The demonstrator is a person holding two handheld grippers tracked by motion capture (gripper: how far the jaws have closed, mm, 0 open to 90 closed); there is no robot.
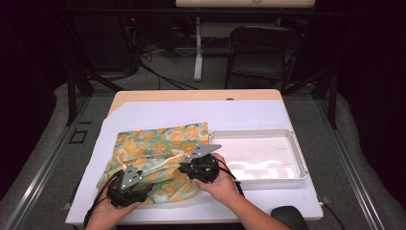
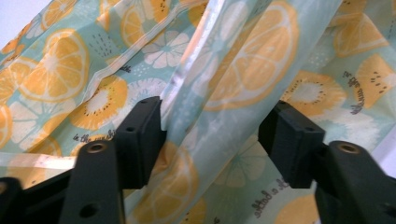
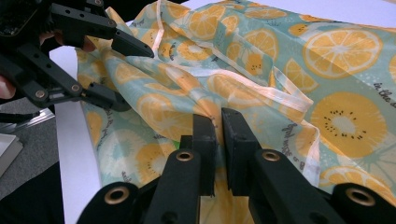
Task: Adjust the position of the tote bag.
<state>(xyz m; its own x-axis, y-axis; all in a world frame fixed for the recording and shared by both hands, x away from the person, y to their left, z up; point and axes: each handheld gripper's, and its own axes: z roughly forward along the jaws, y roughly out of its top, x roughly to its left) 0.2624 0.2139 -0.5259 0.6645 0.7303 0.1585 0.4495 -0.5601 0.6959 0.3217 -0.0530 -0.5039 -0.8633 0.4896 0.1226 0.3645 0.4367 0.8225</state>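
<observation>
A crumpled citrus-print plastic bag [image 1: 160, 155] is lying on the white sheet [image 1: 158, 115] covering the table [image 1: 196, 95], spread over the left-centre part and bunching toward the near edge. The right gripper [image 1: 184, 167] is sitting at the bag's near-right part, jaws nearly closed and pinching a raised fold of the film, seen clearly in the right gripper view [image 3: 218, 126]. The left gripper [image 1: 143, 190] is working at the bag's near-left corner, close to the table's near edge; jaws are standing wide, straddling a ridge of the bag [image 2: 224, 84] without clamping it, left pad looking to be just touching the film. In the right gripper view the left gripper [image 3: 126, 74] is showing open over the bag's [image 3: 280, 84] far-left part, with a person's fingers [image 3: 5, 88] behind it. A white plastic tray [image 1: 297, 148] is sitting empty just beside the bag's right edge, at the table's right part, touching or almost touching it; cannot tell which. A dark mouse-like object [image 1: 288, 216] is resting at the near-right corner. Judging progress: early stage, one grip secured, second grip not yet made, bag still rumpled and lying flat-ish, nothing in the tray. Left to do, likely: closing the left jaws on the fold, then lifting, opening or straightening the bag.
</observation>
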